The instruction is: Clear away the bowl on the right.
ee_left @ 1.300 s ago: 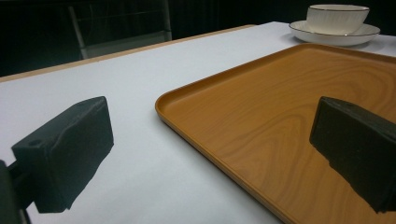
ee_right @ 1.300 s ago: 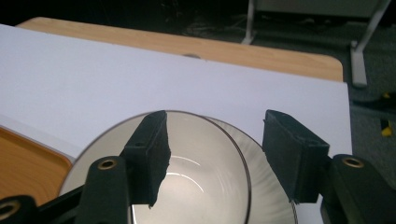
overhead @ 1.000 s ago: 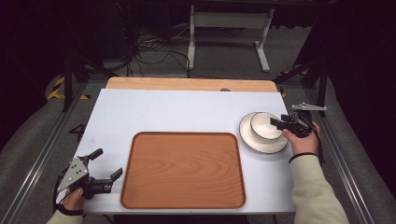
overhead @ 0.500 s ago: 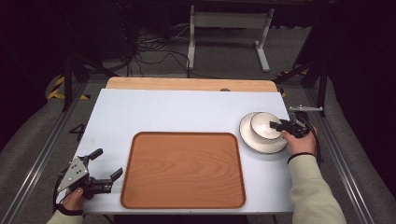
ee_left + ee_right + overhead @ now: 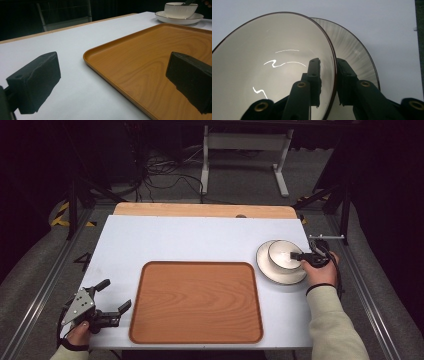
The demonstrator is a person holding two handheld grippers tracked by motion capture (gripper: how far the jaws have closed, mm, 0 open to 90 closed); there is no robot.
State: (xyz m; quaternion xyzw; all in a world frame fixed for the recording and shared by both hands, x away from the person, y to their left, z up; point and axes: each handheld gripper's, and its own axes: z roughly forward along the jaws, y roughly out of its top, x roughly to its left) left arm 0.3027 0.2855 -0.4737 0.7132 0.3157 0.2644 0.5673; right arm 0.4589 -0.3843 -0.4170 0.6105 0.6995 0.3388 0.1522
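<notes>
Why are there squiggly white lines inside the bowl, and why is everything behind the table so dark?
In the right gripper view, the squiggles are lamp glare on the glossy white ceramic bowl with a dark rim; in the high view, light falls on the pale grey table while the floor behind stays dim; in the left gripper view, the near black pads look soft and blurred.

Not seeing any readable writing anywhere here: no labels, brands, numbers or signs are showing up on the bowl (image 5: 272, 65), the plate (image 5: 292, 277), the tray (image 5: 197, 302) or the table (image 5: 190, 240).
</notes>
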